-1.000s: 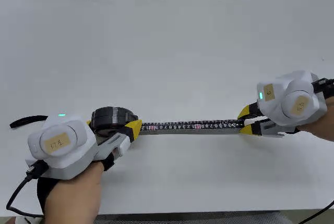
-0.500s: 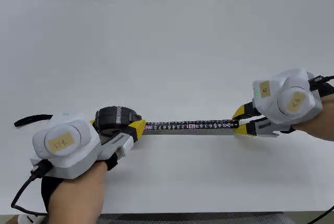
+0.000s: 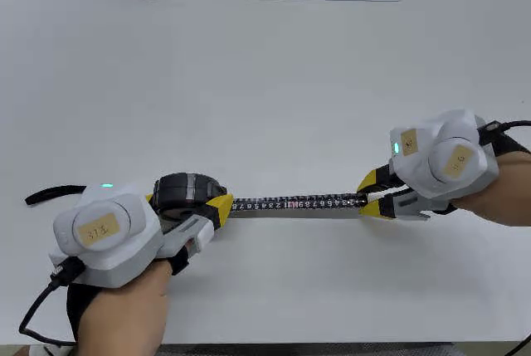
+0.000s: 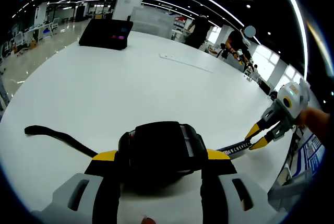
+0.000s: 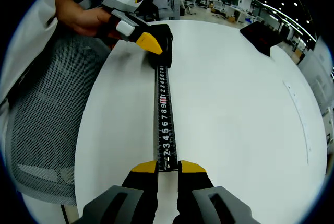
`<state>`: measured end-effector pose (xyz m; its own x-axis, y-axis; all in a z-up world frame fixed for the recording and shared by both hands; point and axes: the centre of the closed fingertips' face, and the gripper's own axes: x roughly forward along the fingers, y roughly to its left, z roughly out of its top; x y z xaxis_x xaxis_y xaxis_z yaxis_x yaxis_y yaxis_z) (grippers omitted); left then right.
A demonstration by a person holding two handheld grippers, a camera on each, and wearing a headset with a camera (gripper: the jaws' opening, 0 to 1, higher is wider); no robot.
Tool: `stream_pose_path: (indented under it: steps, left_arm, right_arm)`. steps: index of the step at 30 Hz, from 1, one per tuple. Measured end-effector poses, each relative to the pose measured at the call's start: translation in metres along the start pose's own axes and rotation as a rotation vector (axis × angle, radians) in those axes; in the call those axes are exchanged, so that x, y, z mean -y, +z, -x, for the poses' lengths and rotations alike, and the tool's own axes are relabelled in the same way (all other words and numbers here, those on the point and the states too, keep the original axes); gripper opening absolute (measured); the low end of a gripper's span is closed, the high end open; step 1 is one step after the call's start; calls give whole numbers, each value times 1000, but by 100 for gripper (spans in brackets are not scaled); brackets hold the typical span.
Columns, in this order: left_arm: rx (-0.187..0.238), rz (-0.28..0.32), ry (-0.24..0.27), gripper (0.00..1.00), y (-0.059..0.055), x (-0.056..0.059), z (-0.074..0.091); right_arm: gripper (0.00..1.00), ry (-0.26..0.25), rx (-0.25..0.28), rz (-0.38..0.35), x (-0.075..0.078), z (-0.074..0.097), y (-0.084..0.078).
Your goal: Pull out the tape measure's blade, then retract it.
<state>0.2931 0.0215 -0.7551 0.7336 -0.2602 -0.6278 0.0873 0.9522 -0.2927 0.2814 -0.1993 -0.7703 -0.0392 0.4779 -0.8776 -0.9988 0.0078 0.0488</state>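
Black-cased tape measure point(image 3: 184, 192) sat on the white table point(image 3: 265, 82) near its front edge, clamped between the jaws of the left tool point(image 4: 163, 160), one yellow tip on each side of the body. Its blade point(image 3: 294, 203) lay out flat along the table to the right tool point(image 5: 167, 167), whose jaws were pinched together on the blade's very end (numbers face up, line approx straight).

Biggest risk, in my judgement: that thin end slipping out of the right tool's pinch. The spring would then whip the blade back and slam the hook into the case. Second, if the right tool lifted or came in crooked, the blade could buckle or twist. Third, the rounded body could turn in the left tool's grip, so the blade would feed in at an angle and jam. The strap point(image 3: 50, 193) trailed off to the left, well apart from the blade, so prob. no snag there.
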Motion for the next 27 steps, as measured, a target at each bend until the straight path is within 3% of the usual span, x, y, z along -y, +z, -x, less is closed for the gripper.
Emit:
stream_pose_path:
  steps: [27]
  left_arm:
    - [-2,6,-6,58,-1,2,1]
  right_arm:
    - [10,22,39,-12,-1,-14,22]
